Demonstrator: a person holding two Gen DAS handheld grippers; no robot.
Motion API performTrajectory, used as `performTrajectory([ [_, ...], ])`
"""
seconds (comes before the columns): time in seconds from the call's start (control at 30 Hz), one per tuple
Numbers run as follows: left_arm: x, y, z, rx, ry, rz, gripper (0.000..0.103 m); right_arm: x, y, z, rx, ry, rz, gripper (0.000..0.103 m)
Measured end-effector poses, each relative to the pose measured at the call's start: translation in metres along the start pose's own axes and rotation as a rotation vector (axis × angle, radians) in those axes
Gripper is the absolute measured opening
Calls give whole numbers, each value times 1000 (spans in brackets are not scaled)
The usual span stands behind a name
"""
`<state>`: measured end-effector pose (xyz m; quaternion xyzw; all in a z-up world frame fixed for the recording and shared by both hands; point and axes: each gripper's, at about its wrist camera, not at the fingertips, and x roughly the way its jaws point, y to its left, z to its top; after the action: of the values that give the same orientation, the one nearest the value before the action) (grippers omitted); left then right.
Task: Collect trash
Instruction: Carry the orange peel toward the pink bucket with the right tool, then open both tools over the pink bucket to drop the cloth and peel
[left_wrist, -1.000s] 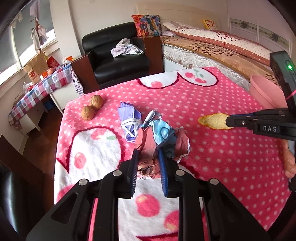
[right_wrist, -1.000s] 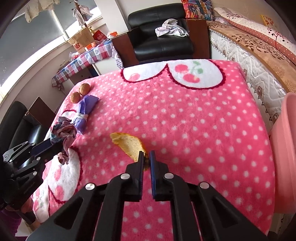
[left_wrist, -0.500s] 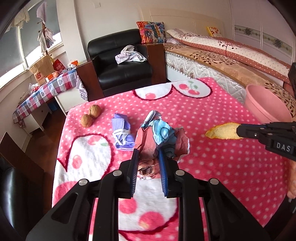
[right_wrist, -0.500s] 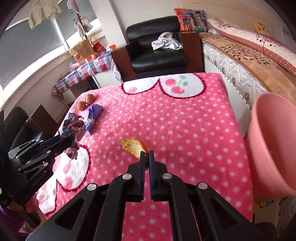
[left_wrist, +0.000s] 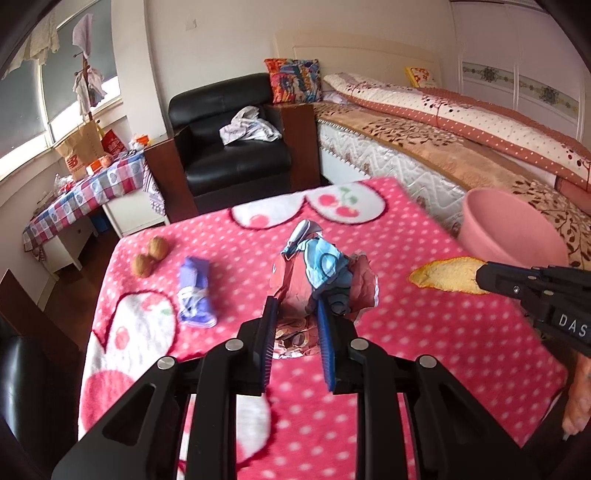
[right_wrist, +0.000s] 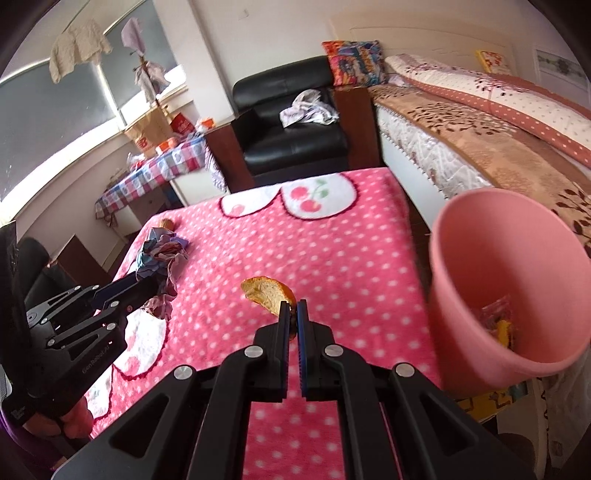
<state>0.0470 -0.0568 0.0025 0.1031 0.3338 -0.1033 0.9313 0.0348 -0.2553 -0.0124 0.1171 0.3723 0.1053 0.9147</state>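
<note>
Left wrist: left gripper (left_wrist: 295, 325) fingers clamp crumpled wrappers (left_wrist: 325, 277); right gripper (right_wrist: 293, 325) fingers pinch peel (right_wrist: 267, 295)

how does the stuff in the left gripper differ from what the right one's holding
The left gripper pinches a crumpled wrapper wad, blue and reddish, bulky and soft. The right gripper pinches an orange peel, a thin, curved, yellow-orange piece. Both are clamped and lifted off the pink blanket.
</note>
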Motion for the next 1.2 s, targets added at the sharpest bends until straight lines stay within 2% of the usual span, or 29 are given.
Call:
performTrajectory([
  [0.67, 8, -113, 44, 54, -60, -117, 21, -64, -90, 5, 140, -145, -159, 3],
  [1.2, 28, -184, 57, 89, -43, -178, 21, -81, -147, -6, 196, -170, -278, 4],
])
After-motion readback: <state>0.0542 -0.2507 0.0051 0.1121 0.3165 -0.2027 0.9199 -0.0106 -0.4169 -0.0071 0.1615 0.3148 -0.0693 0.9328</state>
